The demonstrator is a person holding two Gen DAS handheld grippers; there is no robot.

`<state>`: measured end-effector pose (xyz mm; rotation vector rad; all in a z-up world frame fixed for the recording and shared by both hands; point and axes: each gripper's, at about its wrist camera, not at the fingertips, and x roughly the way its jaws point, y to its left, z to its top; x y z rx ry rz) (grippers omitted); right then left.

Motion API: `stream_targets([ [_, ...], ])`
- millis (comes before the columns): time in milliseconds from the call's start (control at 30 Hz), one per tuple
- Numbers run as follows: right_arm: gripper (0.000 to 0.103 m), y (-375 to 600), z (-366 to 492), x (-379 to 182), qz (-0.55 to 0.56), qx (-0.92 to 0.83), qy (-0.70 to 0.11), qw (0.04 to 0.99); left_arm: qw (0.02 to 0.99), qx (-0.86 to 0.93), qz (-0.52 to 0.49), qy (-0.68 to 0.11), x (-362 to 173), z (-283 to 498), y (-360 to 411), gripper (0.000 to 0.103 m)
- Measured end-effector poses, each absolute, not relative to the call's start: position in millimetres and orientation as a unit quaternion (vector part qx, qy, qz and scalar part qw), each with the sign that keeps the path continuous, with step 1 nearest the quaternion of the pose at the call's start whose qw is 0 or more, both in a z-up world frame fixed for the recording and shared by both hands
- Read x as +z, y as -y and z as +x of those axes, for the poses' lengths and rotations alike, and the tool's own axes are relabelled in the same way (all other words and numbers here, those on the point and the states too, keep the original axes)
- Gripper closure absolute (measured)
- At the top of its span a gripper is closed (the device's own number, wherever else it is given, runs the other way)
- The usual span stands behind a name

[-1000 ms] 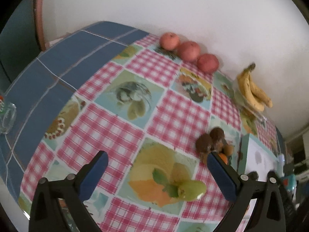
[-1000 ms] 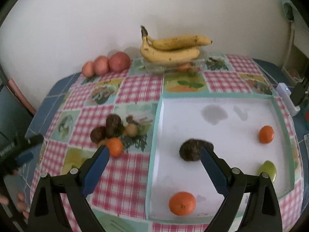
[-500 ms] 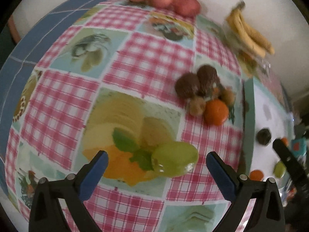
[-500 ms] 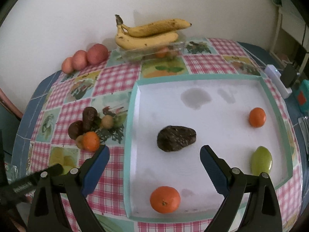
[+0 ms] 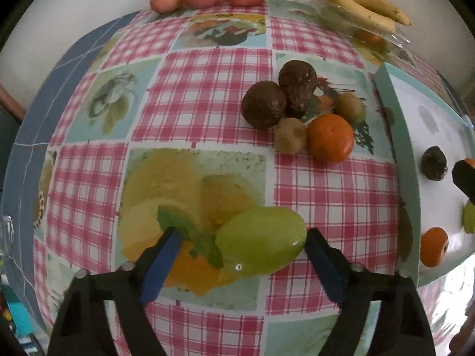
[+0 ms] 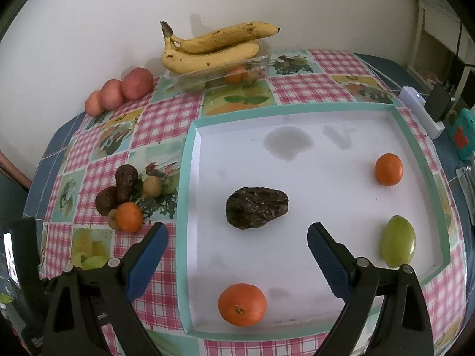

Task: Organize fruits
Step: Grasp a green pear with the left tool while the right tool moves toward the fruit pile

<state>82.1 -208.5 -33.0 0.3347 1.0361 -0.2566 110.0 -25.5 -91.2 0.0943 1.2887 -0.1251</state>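
Observation:
A green mango (image 5: 261, 241) lies on the checked tablecloth between the open jaws of my left gripper (image 5: 242, 238), close to the right finger. Beyond it is a pile of two dark brown fruits (image 5: 264, 108), small yellowish fruits (image 5: 291, 139) and an orange (image 5: 330, 138). My right gripper (image 6: 237, 234) is open and empty above the white tray (image 6: 190, 178), which holds a dark wrinkled fruit (image 6: 256, 207), two oranges (image 6: 242, 304) and a green mango (image 6: 397, 241).
Bananas (image 6: 210, 49) rest on a clear box at the back by the wall, with three red fruits (image 6: 120, 92) to their left. A white device (image 6: 421, 109) and a black plug lie right of the tray. A glass (image 5: 6, 237) stands at the left edge.
My left gripper has moved forward and down to the green mango, which now sits between its fingers. My right gripper has drawn back and up above the tray.

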Motion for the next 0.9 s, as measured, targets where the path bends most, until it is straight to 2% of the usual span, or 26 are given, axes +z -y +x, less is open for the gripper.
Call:
stream_targets([
  [33, 0.008, 208, 82, -33, 0.159, -0.122, -0.492, 0.847, 0.797, -0.062, 0.041, -0.599, -90, 110, 25, 0.027],
  [167, 0.008, 207, 82, -33, 0.157, -0.122, -0.493, 0.847, 0.797, -0.093, 0.012, -0.597, -82, 108, 22, 0.049],
  [467, 0.008, 202, 82, -37, 0.145, -0.123, -0.500, 0.845, 0.802, -0.069, -0.013, -0.592, -76, 124, 3, 0.049],
  [667, 0.008, 195, 83, -35, 0.127, -0.119, -0.494, 0.852, 0.808, -0.021, -0.098, -0.581, -68, 144, -46, 0.049],
  [900, 0.008, 165, 94, -24, 0.080, -0.093, -0.467, 0.876, 0.815, -0.003, -0.150, -0.560, -57, 148, -81, 0.049],
])
